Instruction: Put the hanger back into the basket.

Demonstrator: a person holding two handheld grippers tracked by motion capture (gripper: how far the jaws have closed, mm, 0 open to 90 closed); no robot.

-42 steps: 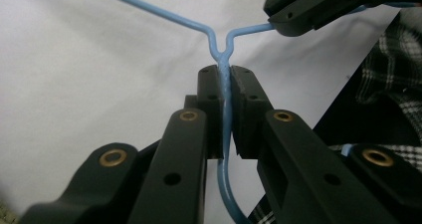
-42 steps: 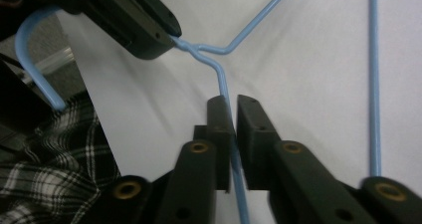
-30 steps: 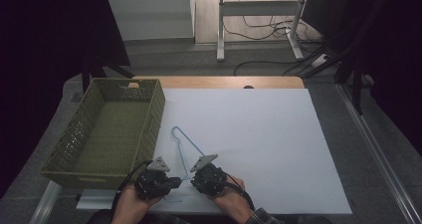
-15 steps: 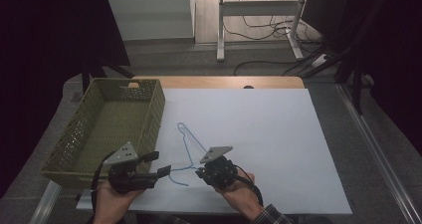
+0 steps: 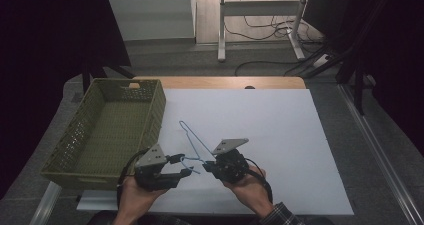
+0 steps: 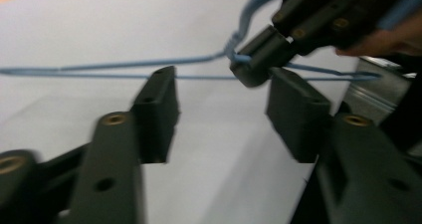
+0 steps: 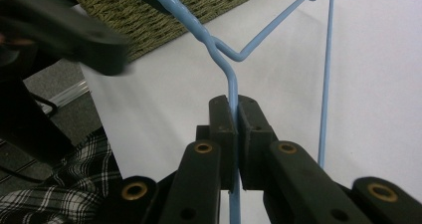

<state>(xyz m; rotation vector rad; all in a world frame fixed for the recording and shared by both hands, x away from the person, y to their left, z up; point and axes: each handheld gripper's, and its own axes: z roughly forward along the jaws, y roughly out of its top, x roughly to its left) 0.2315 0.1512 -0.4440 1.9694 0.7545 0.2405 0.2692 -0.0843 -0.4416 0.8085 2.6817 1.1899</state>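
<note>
A light blue wire hanger (image 5: 192,140) is held off the white table sheet (image 5: 280,135). My right gripper (image 5: 209,166) is shut on its wire near the twisted neck, and the right gripper view shows the pads (image 7: 234,107) pinching the wire (image 7: 263,35). My left gripper (image 5: 184,166) points right at the hanger's hook end. Its jaws (image 6: 224,92) have just been closing but still stand apart. The hanger wire (image 6: 124,64) runs across just past their tips, touching neither pad. The right gripper's tip (image 6: 254,59) sits close ahead.
A green woven basket (image 5: 150,105) stands empty at the table's left, close beside the left hand. A wooden table edge (image 5: 220,82) lies at the back. The sheet's right half is bare. A checked sleeve (image 7: 59,184) is near the front edge.
The left gripper let go, swung left with jaws wide, then came back to the hook end with jaws narrower. The right gripper rose slightly, lifting the hanger.
</note>
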